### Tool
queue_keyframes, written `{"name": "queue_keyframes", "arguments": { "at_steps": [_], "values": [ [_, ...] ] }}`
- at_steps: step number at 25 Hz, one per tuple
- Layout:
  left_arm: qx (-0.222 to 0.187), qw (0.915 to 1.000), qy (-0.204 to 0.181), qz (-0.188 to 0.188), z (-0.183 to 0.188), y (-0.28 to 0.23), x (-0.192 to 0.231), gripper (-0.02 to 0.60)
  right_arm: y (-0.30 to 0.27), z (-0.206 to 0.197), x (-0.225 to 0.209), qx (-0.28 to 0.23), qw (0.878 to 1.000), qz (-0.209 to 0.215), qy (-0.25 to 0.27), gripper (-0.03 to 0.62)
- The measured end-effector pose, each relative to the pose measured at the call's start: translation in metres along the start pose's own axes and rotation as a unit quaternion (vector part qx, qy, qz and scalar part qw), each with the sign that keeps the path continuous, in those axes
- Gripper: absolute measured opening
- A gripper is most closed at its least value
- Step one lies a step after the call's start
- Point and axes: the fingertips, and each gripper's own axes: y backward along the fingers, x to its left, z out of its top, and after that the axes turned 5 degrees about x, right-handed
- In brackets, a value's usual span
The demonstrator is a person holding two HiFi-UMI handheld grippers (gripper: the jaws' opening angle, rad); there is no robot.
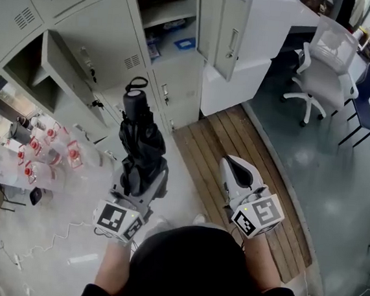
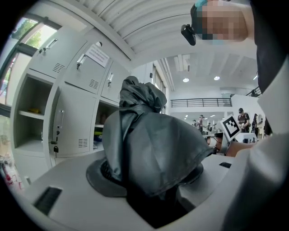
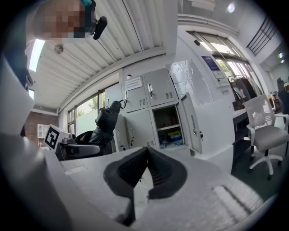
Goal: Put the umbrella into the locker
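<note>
A folded black umbrella (image 1: 140, 140) stands between the jaws of my left gripper (image 1: 142, 172), handle end pointing toward the lockers; its dark fabric (image 2: 149, 149) fills the left gripper view, and the jaws are shut on it. It also shows at the left of the right gripper view as the umbrella (image 3: 106, 124). My right gripper (image 1: 238, 172) hangs to the right over the wooden strip, its pads (image 3: 156, 173) touching with nothing between them. Ahead stands the grey locker bank (image 1: 104, 45) with an open compartment (image 1: 168, 19), its door (image 1: 232, 31) swung out to the right.
Another compartment (image 1: 33, 64) at the left is open too. Bottles with red caps (image 1: 42, 146) lie on the floor at the left. A white desk (image 1: 274, 29) and white office chairs (image 1: 326, 70) stand to the right. Cables trail across the floor near my feet.
</note>
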Motion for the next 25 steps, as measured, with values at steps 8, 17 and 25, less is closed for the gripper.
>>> {"name": "queue_keyframes", "arguments": {
  "at_steps": [8,17,25],
  "values": [
    [0.014,0.9998,0.012,0.006,-0.01,-0.024,-0.022,0.267,0.004,-0.015,-0.039,0.019,1.0,-0.002,-0.02,-0.003],
    [0.019,0.9997,0.013,-0.003,-0.018,-0.05,0.027,0.267,-0.048,-0.018,-0.045,0.031,0.999,-0.011,-0.023,-0.003],
    [0.025,0.999,0.009,-0.036,-0.008,-0.075,0.114,0.267,-0.143,0.001,-0.032,0.033,0.999,-0.027,-0.018,-0.003]
  ]
}}
